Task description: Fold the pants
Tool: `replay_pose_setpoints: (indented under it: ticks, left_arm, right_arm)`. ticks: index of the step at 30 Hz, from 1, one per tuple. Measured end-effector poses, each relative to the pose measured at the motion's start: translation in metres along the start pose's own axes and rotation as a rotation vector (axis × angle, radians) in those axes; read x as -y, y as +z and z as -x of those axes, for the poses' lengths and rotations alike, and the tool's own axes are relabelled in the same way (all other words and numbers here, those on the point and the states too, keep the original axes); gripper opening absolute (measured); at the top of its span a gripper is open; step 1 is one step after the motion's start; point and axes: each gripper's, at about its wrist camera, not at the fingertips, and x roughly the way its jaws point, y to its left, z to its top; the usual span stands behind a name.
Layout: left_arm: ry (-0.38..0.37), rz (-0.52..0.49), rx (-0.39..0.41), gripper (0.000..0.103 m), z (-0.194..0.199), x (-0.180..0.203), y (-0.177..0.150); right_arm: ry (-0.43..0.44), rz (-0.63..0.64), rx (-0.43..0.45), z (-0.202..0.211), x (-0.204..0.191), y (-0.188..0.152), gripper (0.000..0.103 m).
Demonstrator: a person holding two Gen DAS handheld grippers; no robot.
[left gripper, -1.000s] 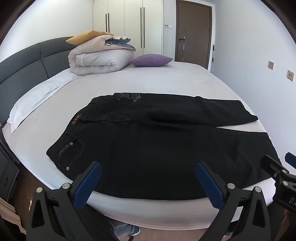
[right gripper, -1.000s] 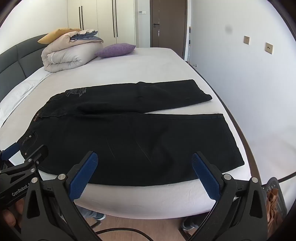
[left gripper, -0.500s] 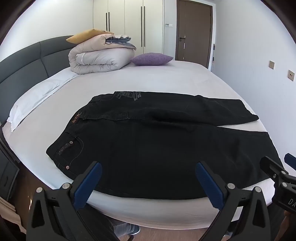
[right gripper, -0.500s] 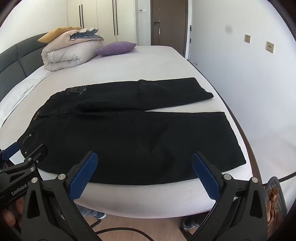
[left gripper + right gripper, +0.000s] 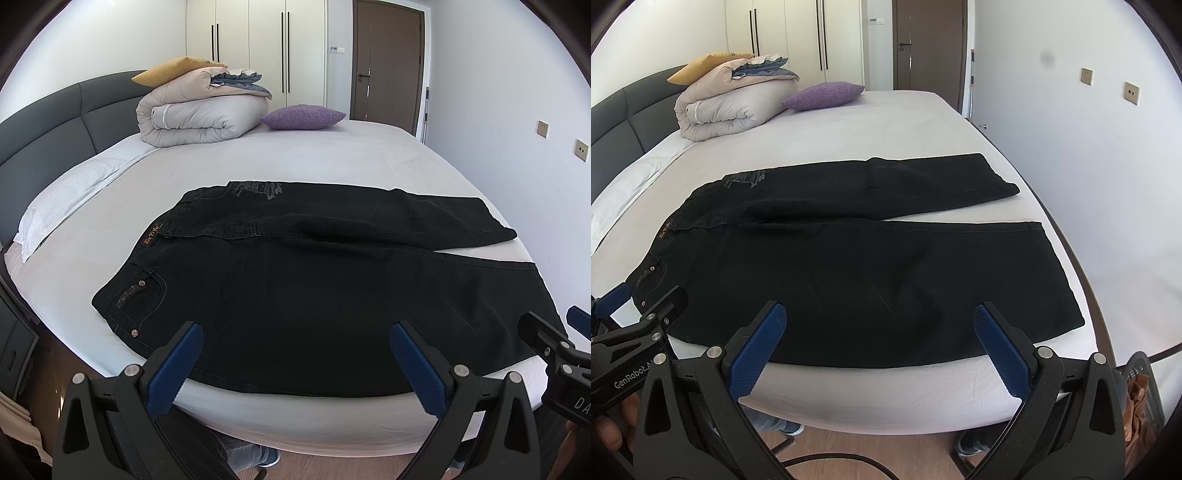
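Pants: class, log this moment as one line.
pants flat on bed | left gripper open | right gripper open | fold not begun

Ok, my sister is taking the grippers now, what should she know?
Left hand-held gripper: open, holding nothing, hovering at the near edge of the bed.
Right hand-held gripper: open, holding nothing, beside the left one.
Black pants: spread flat on the bed, waistband to the left, both legs pointing right and lying apart, one nearer and one farther.
Done: pants laid out, no fold yet.
Left: probably bring one leg over the other, then fold the length up.
Folded duvet and purple pillow sit at the far end, out of the way.
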Motion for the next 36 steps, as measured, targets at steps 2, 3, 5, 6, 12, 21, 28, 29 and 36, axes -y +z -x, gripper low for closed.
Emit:
replay_pose_setpoints:
  ticks: [2, 3, 5, 6, 12, 21, 28, 29, 36]
  left_arm:
    - [0.0, 0.001, -0.001, 0.103, -0.0002, 0.0, 0.0001]
    - [0.0, 0.0, 0.0, 0.103, 0.0002, 0.0002, 0.0]
    - [0.0, 0.0, 0.0, 0.103, -0.0001, 0.0, -0.0001]
    - [0.0, 0.0, 0.0, 0.103, 0.0, 0.0001, 0.0001]
    - [0.0, 0.0, -0.001, 0.103, -0.0002, 0.0003, 0.0002]
    - [0.0, 0.0, -0.001, 0.103, -0.0004, 0.0004, 0.0003]
    - [-0.001, 0.0, -0.002, 0.103, -0.0004, 0.0009, -0.0006]
    - [-0.001, 0.0, -0.002, 0.103, -0.0007, 0.0008, -0.0008]
    - [-0.001, 0.001, -0.003, 0.103, -0.0007, 0.0013, -0.0005]
  right_arm:
    - [0.001, 0.0, -0.001, -0.0001, -0.0007, -0.0004, 0.103]
    - [0.001, -0.001, -0.001, -0.0001, -0.0017, -0.001, 0.103]
    - [0.002, -0.001, -0.001, 0.0, -0.0025, -0.0014, 0.103]
    - [0.002, -0.001, -0.001, 0.0009, -0.0021, -0.0017, 0.103]
    - [0.005, -0.003, -0.005, 0.0011, -0.0044, -0.0035, 0.103]
    - [0.006, -0.004, -0.007, 0.0007, -0.0033, -0.0033, 0.103]
    - [0.007, -0.005, -0.009, -0.0011, -0.0034, -0.0058, 0.103]
    - [0.006, -0.005, -0.009, -0.0011, -0.0037, -0.0061, 0.103]
    - [0.007, -0.006, -0.011, -0.0014, -0.004, -0.0072, 0.103]
